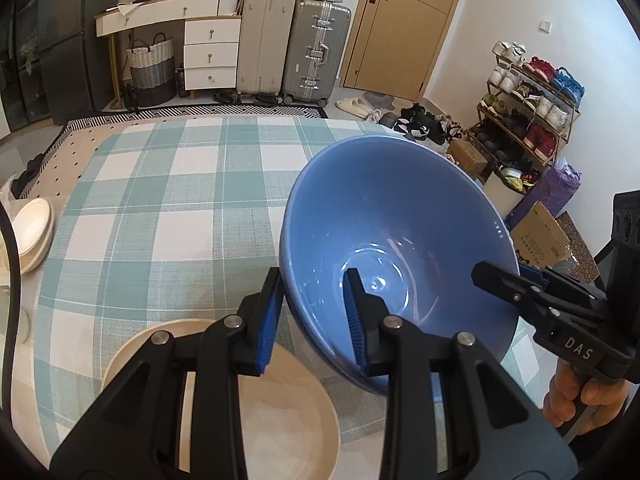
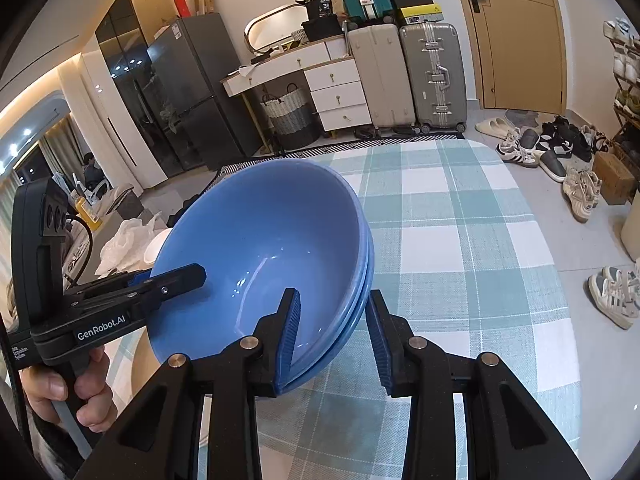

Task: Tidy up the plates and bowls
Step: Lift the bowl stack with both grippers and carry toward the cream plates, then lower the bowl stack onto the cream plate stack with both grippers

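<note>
Bowls [image 2: 264,240], stacked, tilt above the table [image 1: 160,184], each gripper [image 1: 312,316] [image 2: 332,332] clamping opposite rims; uneven lifting could slip them.

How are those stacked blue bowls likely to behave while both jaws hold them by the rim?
The blue bowls look glazed and glossy, so the rims may slip between the pads. They seem rigid and probably breakable if dropped. Nested loosely and tilted, the inner one could shift; the left gripper and right gripper gripping opposite sides should steady them.
</note>
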Tool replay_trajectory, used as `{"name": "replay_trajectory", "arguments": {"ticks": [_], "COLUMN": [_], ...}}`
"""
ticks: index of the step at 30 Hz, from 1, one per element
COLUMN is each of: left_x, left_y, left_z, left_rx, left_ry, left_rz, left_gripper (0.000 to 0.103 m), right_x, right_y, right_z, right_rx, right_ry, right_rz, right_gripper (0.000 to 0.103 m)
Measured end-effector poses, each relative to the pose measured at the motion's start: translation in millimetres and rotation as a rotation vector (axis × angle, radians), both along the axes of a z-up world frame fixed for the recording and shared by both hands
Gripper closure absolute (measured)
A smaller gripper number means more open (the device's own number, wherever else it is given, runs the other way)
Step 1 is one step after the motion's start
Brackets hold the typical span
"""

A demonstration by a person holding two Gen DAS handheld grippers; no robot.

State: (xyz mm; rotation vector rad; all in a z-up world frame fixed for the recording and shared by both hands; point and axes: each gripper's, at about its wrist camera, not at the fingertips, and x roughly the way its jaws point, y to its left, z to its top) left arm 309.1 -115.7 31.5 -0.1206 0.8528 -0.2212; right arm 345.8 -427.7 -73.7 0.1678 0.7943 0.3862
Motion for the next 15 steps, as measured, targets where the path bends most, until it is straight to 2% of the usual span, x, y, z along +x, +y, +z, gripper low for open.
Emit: {"name": "replay_trajectory", "arguments": {"ticks": [15], "left_x": [-54.3], "left_y": [30.4], "left_z": [26.6], "left_rx": [-0.009], "left_ry": [-0.044], "left_rz": [0.042], "left_gripper": [0.076], "right_x": [-31.8], "right_y": [29.0], "right_z": [18.9], "right_rx": [0.006], "right_ry": [-0.029], "right_rz": [0.041], "right_gripper": [0.069]}}
